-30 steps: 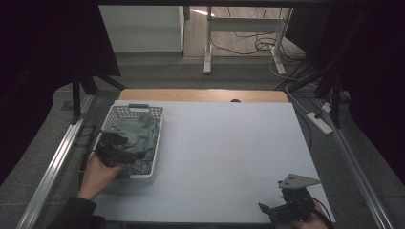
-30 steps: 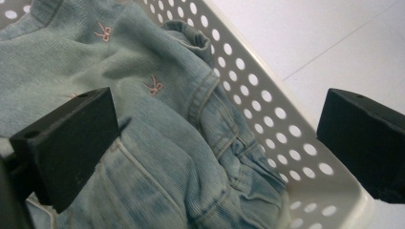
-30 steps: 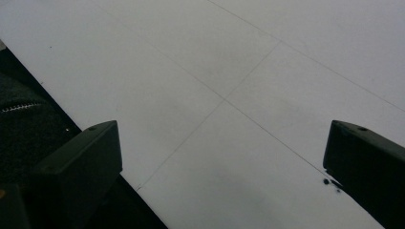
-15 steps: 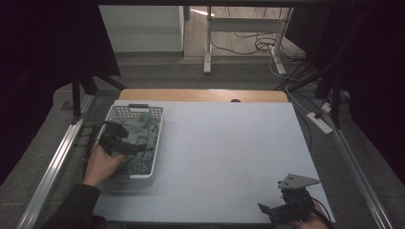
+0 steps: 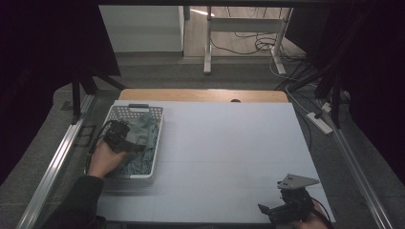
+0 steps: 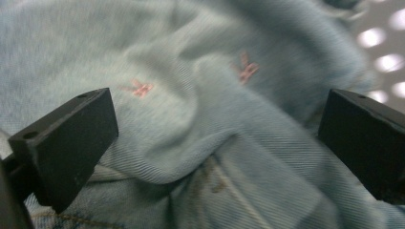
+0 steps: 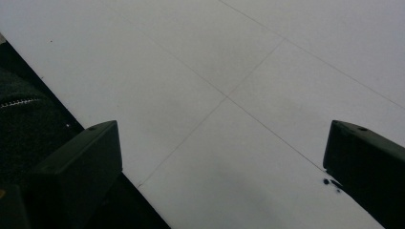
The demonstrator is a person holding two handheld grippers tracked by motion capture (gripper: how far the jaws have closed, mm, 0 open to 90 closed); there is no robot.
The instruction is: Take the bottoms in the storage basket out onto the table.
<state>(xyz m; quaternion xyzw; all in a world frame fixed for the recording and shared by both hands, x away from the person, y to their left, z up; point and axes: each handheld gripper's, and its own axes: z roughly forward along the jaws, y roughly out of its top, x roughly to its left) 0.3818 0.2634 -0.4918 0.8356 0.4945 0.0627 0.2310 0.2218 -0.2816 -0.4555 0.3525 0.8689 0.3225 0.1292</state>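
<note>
High view: my left gripper [image 5: 125, 141] is down in the white basket [image 5: 157, 125] over the denim garment [image 5: 145, 136], deeper than a second ago; nothing lifted yet. Left gripper view: jaws spread wide, a fold of pale denim [image 6: 205, 138] between them, probably jeans. Right gripper view: right gripper [image 7: 224, 176] spread, idle over the bare table [image 7: 267, 71].

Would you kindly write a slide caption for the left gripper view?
Left tool, jaws wide open, poised over crumpled light-blue denim with pink stitches inside a perforated white basket.
</note>
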